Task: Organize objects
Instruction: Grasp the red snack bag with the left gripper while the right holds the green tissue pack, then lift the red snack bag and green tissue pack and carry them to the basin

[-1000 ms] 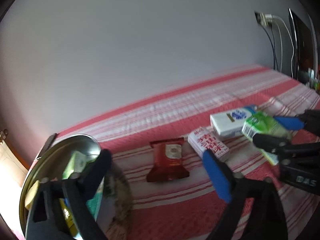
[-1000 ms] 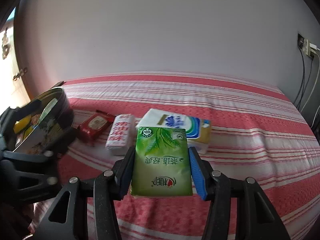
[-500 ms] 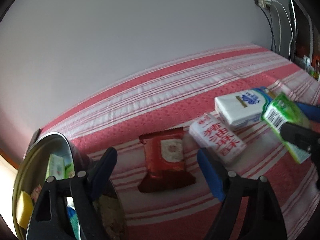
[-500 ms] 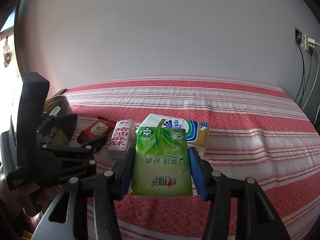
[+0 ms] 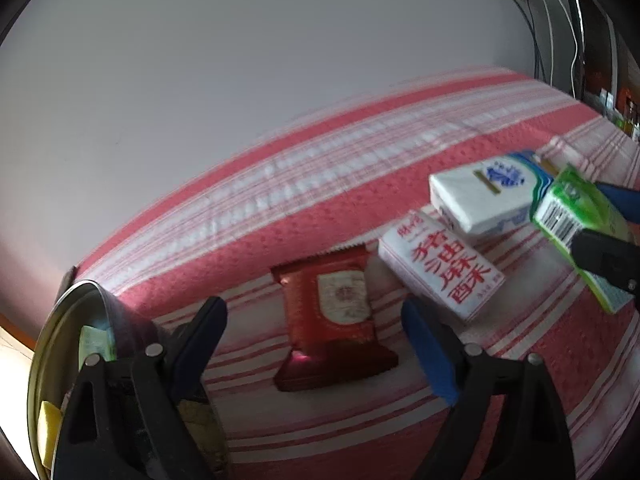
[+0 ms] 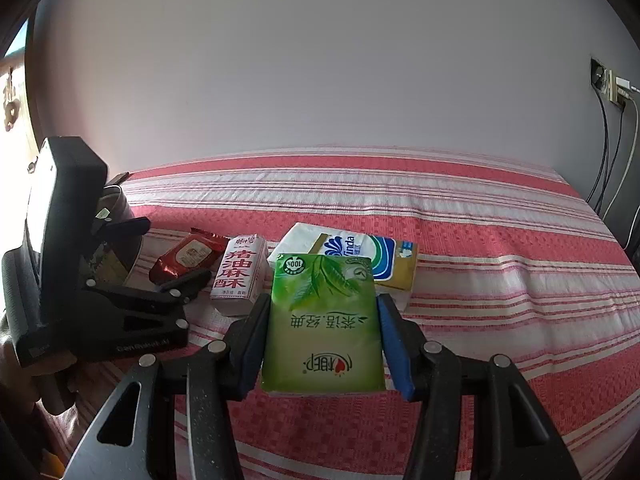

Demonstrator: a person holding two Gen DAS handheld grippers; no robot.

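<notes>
We count four packets: one green tissue pack (image 6: 324, 320), leaf-printed, clamped between our right gripper's (image 6: 322, 344) jaws; ahead, one white tissue pack (image 6: 352, 252), one white snack box (image 6: 240, 276), and one red sachet (image 5: 340, 312) between our left gripper's (image 5: 316, 344) parted jaws.

Plain pale wall (image 6: 320, 60) fills upper half of both views, no pictures or marks on it. Below it, surface covered w/ red-and-white striped woven cloth (image 6: 500, 240), stripes running left-right, textured weave. Wall outlet w/ plugs (image 6: 612, 86) at far right; dark and white cables (image 6: 616, 152) hang down from it past cloth edge. Left wrist view: same outlet & cables (image 5: 548, 20) top right, dark upright panel (image 5: 600, 40) beside them, blurry clutter beyond, too small to tell. Bright daylight at far left edge (image 6: 16, 92); soft, even light elsewhere.
</notes>
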